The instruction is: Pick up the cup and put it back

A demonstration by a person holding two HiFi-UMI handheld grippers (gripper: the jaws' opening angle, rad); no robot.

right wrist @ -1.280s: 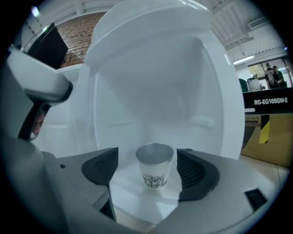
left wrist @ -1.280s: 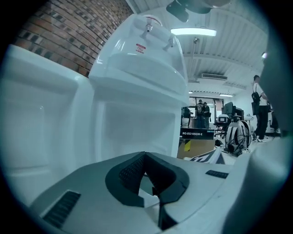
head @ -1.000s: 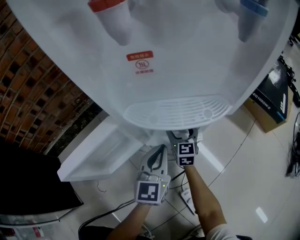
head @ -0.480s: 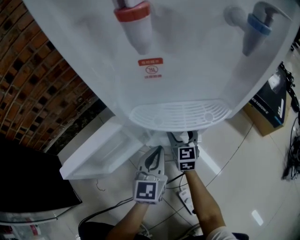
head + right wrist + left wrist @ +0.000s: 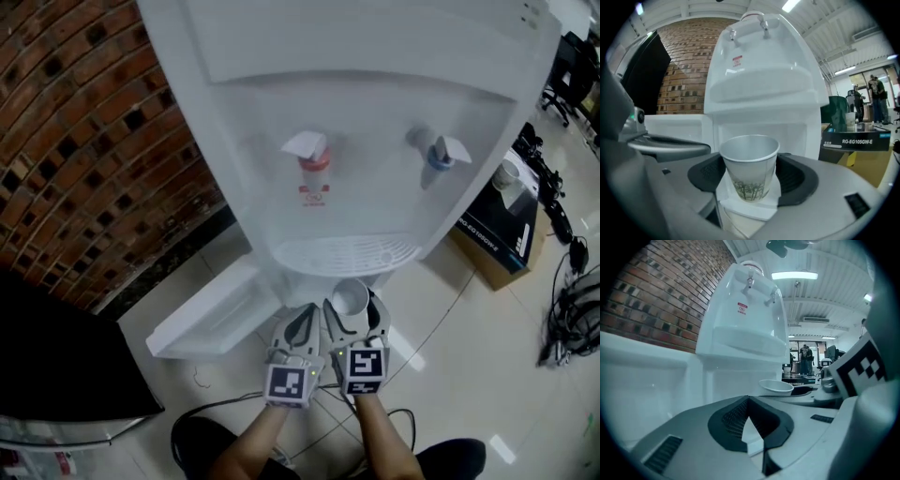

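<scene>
A white paper cup (image 5: 750, 164) with a green tree print stands upright between the jaws of my right gripper (image 5: 752, 177), and the dark pads press on its sides. In the head view the cup (image 5: 351, 297) shows its open mouth just below the dispenser's drip tray (image 5: 342, 253), held by the right gripper (image 5: 352, 309). My left gripper (image 5: 302, 323) sits right beside it on the left, jaws together and holding nothing. From the left gripper view the cup's rim (image 5: 776, 386) shows to the right, beyond the left gripper (image 5: 750, 427).
A white water dispenser (image 5: 375, 112) with a red tap (image 5: 314, 155) and a blue tap (image 5: 439, 155) stands ahead. Its lower cabinet door (image 5: 202, 314) hangs open to the left. A brick wall (image 5: 75, 141) is on the left; a cardboard box (image 5: 502, 230) and cables (image 5: 572, 309) are on the right.
The head view has drawn back from the dispenser. The right gripper has come out from under the drip tray with the cup between its jaws. The two grippers now sit side by side.
</scene>
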